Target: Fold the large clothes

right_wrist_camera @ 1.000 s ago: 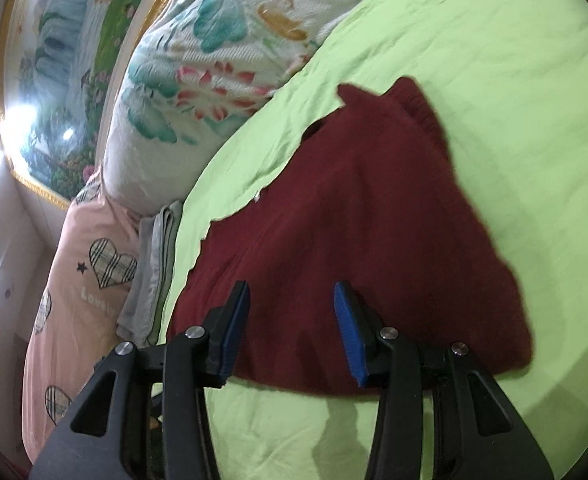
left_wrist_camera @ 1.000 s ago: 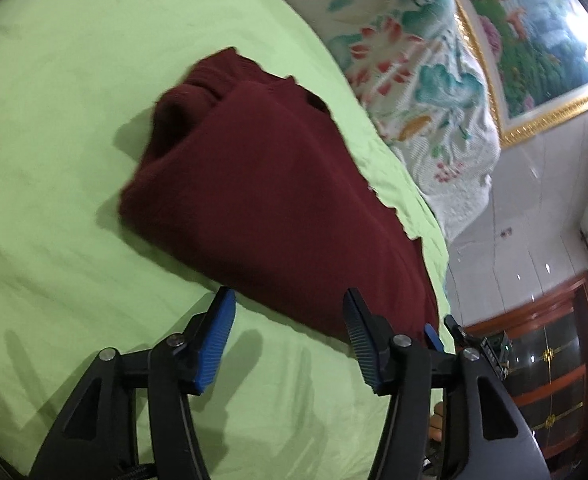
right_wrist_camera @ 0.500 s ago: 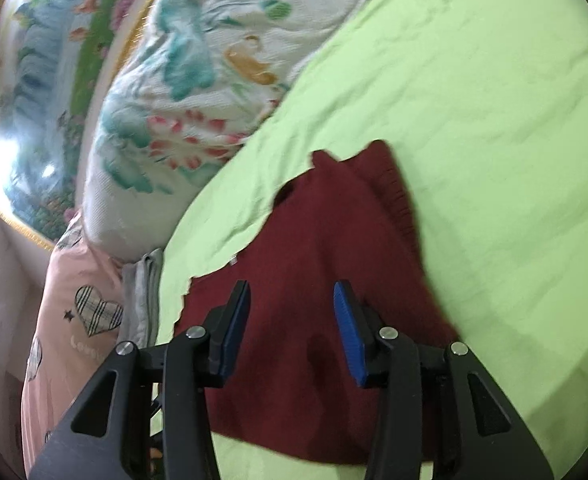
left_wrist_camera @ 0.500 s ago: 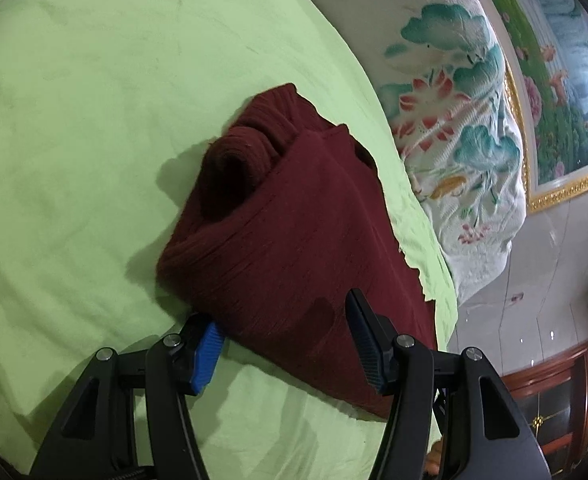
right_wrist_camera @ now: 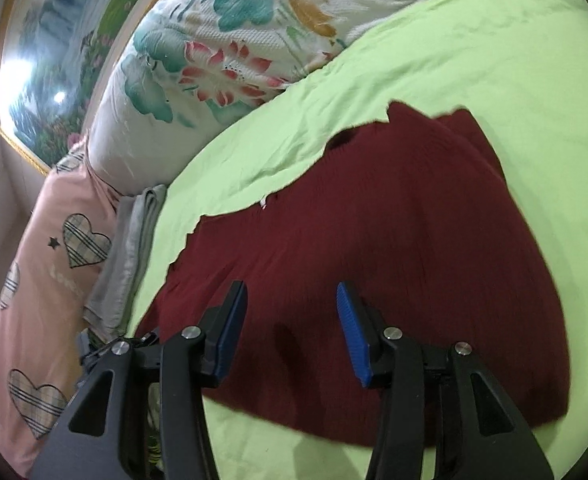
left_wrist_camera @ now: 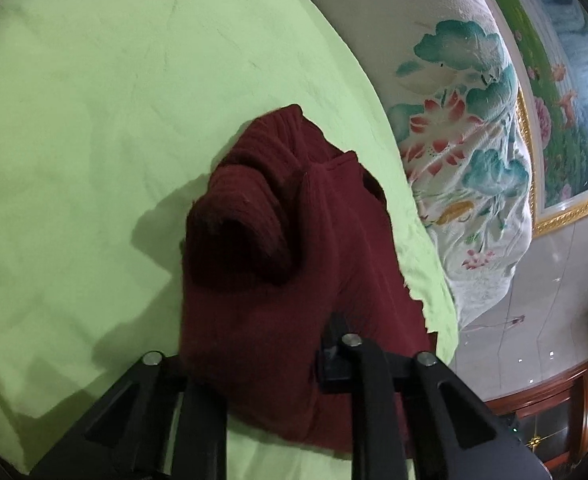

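A folded dark red knit sweater (left_wrist_camera: 294,248) lies on the light green bedsheet (left_wrist_camera: 73,120). In the left wrist view the near edge of the sweater fills the space between the fingers of my left gripper (left_wrist_camera: 253,344) and hides the pads; whether the jaws are closed on it cannot be made out. In the right wrist view the sweater (right_wrist_camera: 394,240) spreads wide, and my right gripper (right_wrist_camera: 291,328) hovers over its near edge, open and empty, blue pads apart.
A large floral pillow (right_wrist_camera: 233,52) and a pink heart-print pillow (right_wrist_camera: 41,280) lie along the bed's far side, with a folded grey cloth (right_wrist_camera: 133,248) between them and the sheet. A framed painting (left_wrist_camera: 566,60) hangs on the wall. A wooden cabinet (left_wrist_camera: 546,412) stands past the bed.
My left gripper has advanced onto the sweater's near edge, which now covers its pads. My right gripper has come closer over the sweater and stays open.
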The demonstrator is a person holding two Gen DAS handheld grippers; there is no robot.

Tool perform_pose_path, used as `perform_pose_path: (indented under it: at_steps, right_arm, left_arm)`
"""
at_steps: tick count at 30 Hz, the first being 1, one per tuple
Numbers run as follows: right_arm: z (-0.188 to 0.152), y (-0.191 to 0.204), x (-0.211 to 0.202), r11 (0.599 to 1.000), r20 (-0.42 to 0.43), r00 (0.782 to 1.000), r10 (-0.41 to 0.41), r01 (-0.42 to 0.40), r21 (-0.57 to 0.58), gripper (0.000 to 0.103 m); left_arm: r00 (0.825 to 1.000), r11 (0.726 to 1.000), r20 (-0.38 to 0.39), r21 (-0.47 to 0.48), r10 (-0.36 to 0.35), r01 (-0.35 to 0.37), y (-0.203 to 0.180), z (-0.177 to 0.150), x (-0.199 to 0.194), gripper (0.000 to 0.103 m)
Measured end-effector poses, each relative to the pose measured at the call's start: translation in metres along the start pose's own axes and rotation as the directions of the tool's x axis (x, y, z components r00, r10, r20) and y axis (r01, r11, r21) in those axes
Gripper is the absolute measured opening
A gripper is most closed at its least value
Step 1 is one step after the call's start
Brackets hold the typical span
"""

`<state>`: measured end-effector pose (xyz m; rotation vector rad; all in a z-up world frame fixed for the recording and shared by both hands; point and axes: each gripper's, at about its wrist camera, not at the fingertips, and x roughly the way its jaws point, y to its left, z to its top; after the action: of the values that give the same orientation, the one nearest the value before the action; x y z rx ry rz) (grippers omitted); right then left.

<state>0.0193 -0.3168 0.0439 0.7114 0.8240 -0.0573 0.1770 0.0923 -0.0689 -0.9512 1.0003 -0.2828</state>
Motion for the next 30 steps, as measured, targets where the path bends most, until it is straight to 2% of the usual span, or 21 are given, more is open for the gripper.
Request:
perform_pose_path:
  at_steps: [3, 6, 8, 12, 14, 16, 18, 19, 21, 22, 23, 24, 26, 28, 30]
  right_arm:
    - [0.019, 0.002, 0.014, 0.998, -0.019, 0.999, -0.03, 0.029, -0.049, 0.048]
    - [0.026, -0.013, 0.037, 0.996, -0.089, 0.992, -0.092, 0.091, -0.018, 0.047]
    - [0.026, -0.024, 0.048, 0.998, -0.121, 0.99, -0.066, 0.067, 0.002, 0.047]
    - [0.027, -0.024, 0.048, 0.998, -0.114, 0.992, -0.062, 0.061, -0.017, 0.047]
    - [0.028, -0.027, 0.045, 0.999, -0.121, 0.992, -0.041, 0.042, 0.006, 0.047]
    - [0.031, -0.03, 0.04, 0.999, -0.121, 0.993, -0.005, 0.01, 0.044, 0.047]
    - [0.035, -0.04, 0.025, 0.99, -0.092, 0.993, 0.074, -0.062, 0.127, 0.048]
    - [0.036, -0.044, 0.017, 0.982, -0.067, 0.992, 0.109, -0.097, 0.164, 0.048]
    - [0.038, -0.059, 0.0, 0.955, -0.007, 0.983, 0.183, -0.176, 0.237, 0.049]
    - [0.038, -0.065, -0.003, 0.941, 0.009, 0.977, 0.214, -0.209, 0.266, 0.049]
    - [0.038, -0.071, -0.006, 0.925, 0.019, 0.97, 0.242, -0.236, 0.297, 0.05]
    - [0.037, -0.078, -0.007, 0.909, 0.025, 0.964, 0.263, -0.256, 0.328, 0.05]
    - [0.036, -0.083, -0.007, 0.899, 0.014, 0.961, 0.277, -0.265, 0.348, 0.05]
    - [0.037, -0.083, -0.006, 0.896, -0.005, 0.954, 0.298, -0.278, 0.347, 0.05]
    - [0.039, -0.08, -0.006, 0.897, -0.012, 0.951, 0.308, -0.286, 0.336, 0.058]
  left_arm:
    - [1.0, 0.999, 0.024, 0.049, 0.0, -0.001, -0.013, 0.001, -0.004, 0.013]
    - [0.999, 0.994, 0.041, 0.111, -0.017, 0.013, -0.036, 0.001, -0.011, 0.012]
    - [0.998, 0.985, 0.048, 0.171, -0.038, 0.03, -0.057, 0.0, -0.016, 0.012]
    - [0.994, 0.939, 0.043, 0.334, -0.098, 0.079, -0.115, -0.011, -0.02, 0.012]
    - [0.99, 0.897, 0.019, 0.426, -0.142, 0.12, -0.152, -0.024, -0.018, 0.011]
    - [0.984, 0.835, -0.026, 0.526, -0.175, 0.162, -0.193, -0.045, -0.01, 0.011]
    - [0.981, 0.754, -0.085, 0.63, -0.173, 0.187, -0.231, -0.074, 0.005, 0.011]
    - [0.978, 0.702, -0.129, 0.682, -0.163, 0.206, -0.249, -0.094, 0.017, 0.011]
    - [0.97, 0.619, -0.213, 0.748, -0.119, 0.24, -0.27, -0.134, 0.047, 0.011]
    - [0.968, 0.577, -0.242, 0.782, -0.068, 0.236, -0.274, -0.159, 0.069, 0.011]
    - [0.966, 0.556, -0.257, 0.799, -0.027, 0.228, -0.273, -0.175, 0.084, 0.011]
    - [0.962, 0.55, -0.273, 0.805, 0.01, 0.222, -0.269, -0.188, 0.098, 0.01]
    - [0.956, 0.571, -0.292, 0.791, 0.036, 0.22, -0.259, -0.198, 0.11, 0.01]
    - [0.955, 0.599, -0.296, 0.767, 0.011, 0.231, -0.253, -0.195, 0.106, 0.01]
    - [0.956, 0.614, -0.295, 0.753, -0.009, 0.238, -0.251, -0.188, 0.1, 0.01]
